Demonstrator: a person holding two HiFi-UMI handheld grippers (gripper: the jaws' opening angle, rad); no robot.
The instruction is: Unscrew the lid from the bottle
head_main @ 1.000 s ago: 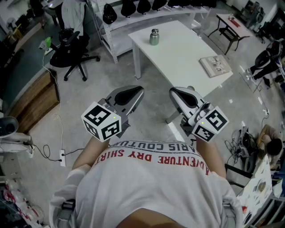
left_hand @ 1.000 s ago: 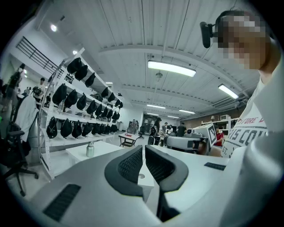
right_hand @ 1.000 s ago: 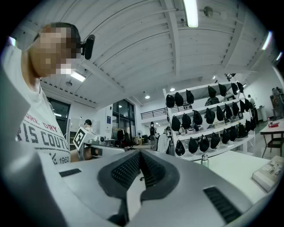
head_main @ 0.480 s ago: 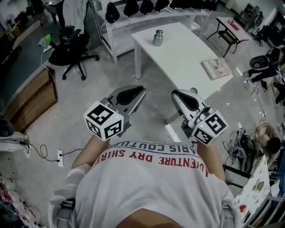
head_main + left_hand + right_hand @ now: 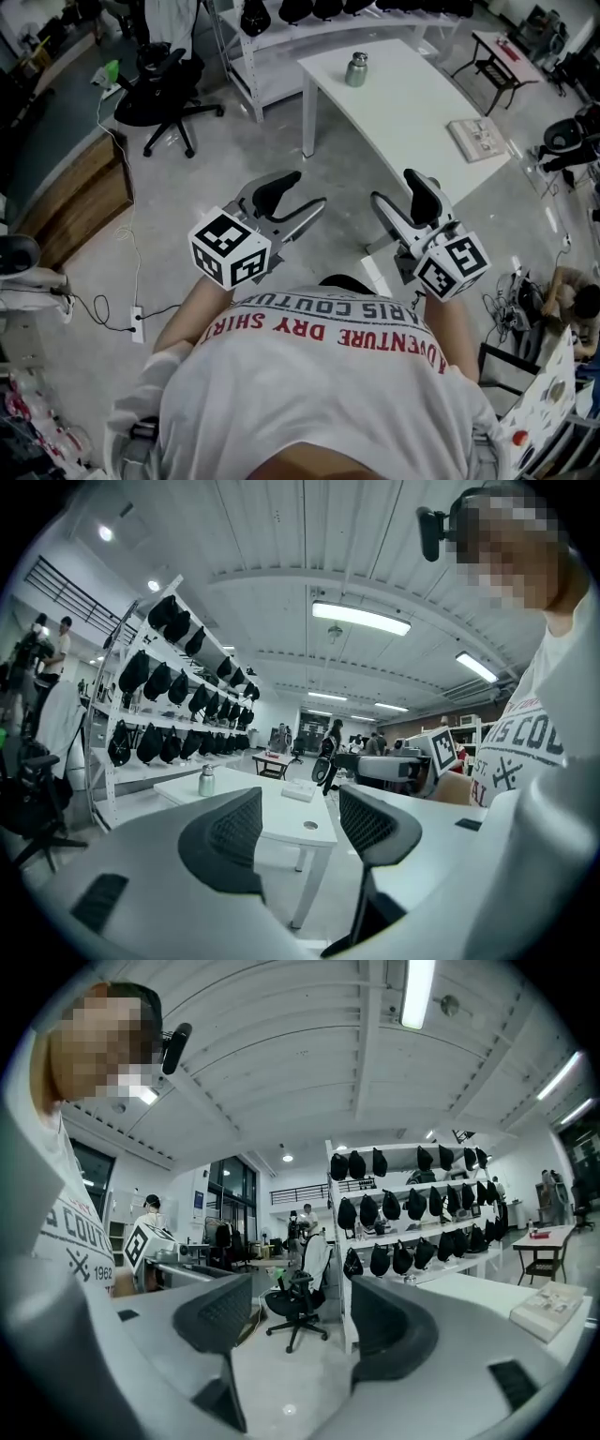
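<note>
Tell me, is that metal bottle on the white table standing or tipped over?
Upright: the bottle stands on its base on the white table, its lid on top.

The head view looks steeply down from above the shoulders, close to the left hand-held gripper (image 5: 309, 187) and right hand-held gripper (image 5: 394, 186). Each gripper view looks level along its jaws: the left shares the distant worktop (image 5: 412, 103) (image 5: 281, 813), the right the office chair (image 5: 164, 89) (image 5: 295, 1297).

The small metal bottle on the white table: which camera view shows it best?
The head view: the small metal bottle stands clear near the far corner of the white table, its lid on. The left gripper view shows the bottle from the side, but smaller. In the right gripper view I cannot find it.
</note>
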